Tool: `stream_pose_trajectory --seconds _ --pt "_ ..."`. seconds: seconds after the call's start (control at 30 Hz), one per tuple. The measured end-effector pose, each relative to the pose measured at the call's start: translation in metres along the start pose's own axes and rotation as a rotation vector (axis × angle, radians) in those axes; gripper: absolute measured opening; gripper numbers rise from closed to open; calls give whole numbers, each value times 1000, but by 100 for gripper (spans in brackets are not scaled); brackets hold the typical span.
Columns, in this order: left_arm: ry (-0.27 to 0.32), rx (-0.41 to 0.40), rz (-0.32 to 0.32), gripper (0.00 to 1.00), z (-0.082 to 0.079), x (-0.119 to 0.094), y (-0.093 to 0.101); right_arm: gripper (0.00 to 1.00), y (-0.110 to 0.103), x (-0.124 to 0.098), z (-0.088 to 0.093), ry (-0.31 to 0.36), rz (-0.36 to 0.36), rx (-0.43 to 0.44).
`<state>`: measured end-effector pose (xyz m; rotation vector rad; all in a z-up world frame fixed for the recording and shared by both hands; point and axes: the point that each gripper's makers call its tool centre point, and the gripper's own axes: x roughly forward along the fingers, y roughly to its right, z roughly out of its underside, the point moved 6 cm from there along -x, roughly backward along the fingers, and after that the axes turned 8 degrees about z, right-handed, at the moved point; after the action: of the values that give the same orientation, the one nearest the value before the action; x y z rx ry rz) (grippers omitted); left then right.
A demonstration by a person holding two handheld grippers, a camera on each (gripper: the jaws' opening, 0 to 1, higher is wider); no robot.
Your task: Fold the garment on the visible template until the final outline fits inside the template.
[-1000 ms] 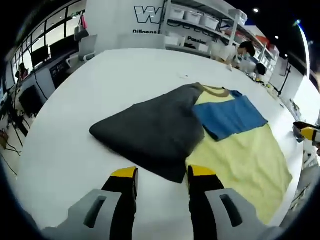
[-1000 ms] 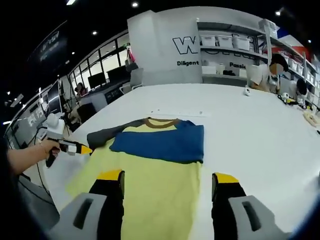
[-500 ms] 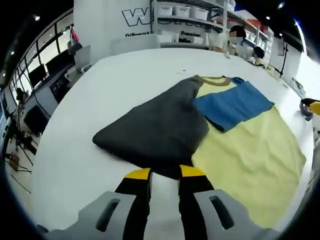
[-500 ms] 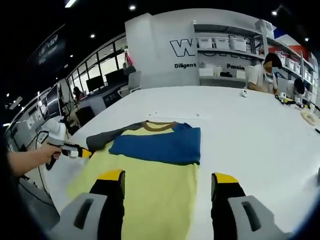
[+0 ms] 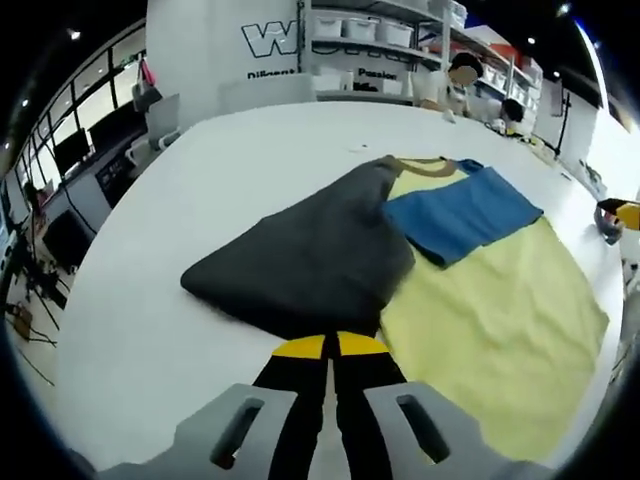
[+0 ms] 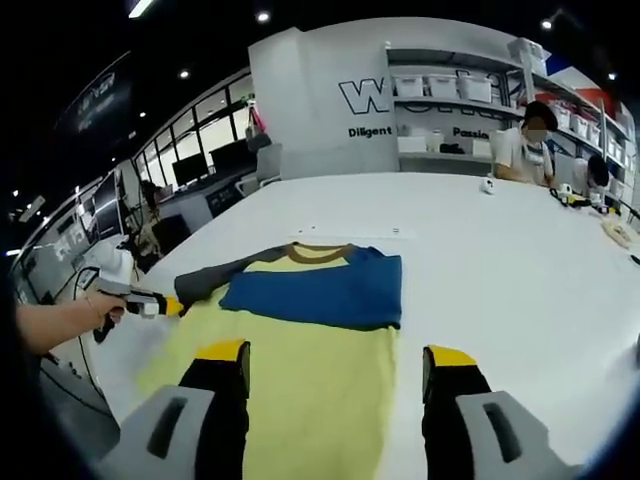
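Note:
A yellow shirt (image 5: 500,300) lies flat on the white table (image 5: 150,300), brown collar at the far end. Its blue sleeve (image 5: 460,212) is folded across the chest. The dark grey sleeve (image 5: 310,262) spreads out to the left. My left gripper (image 5: 330,346) is shut, its yellow tips pinching the grey sleeve's near edge. In the right gripper view the shirt (image 6: 300,380) lies below my right gripper (image 6: 345,356), which hangs open above the hem with nothing between its jaws. The left gripper (image 6: 150,302) shows there in a hand, at the grey sleeve (image 6: 210,276).
The right gripper's tip (image 5: 618,214) pokes in at the table's right edge. Shelves with white bins (image 6: 460,85) and seated people (image 6: 525,140) stand behind the table. Desks with monitors (image 5: 60,160) run along the left. Small marks (image 6: 350,232) lie beyond the collar.
My left gripper's jaws have closed from wide open to shut on the near edge of the grey sleeve. The right gripper has stayed open and nearly still.

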<state>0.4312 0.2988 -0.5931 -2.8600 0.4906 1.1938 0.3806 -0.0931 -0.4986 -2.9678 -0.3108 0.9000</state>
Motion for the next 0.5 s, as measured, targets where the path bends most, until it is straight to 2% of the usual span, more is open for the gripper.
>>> stream_pose_trajectory --seconds 0.33,0.37,0.4,0.5 --pt "-5 -22 22 1 -1 -2 0 75 -7 -1 7 -44 -41 -16" --pt "5 -13 28 1 -2 -3 1 76 -8 -1 7 -46 -45 -21" --pt "33 33 29 1 -7 -5 1 76 -8 -2 7 -48 -47 -26" --pt "30 65 38 3 -7 -7 3 76 -10 -3 8 -52 -55 -37"
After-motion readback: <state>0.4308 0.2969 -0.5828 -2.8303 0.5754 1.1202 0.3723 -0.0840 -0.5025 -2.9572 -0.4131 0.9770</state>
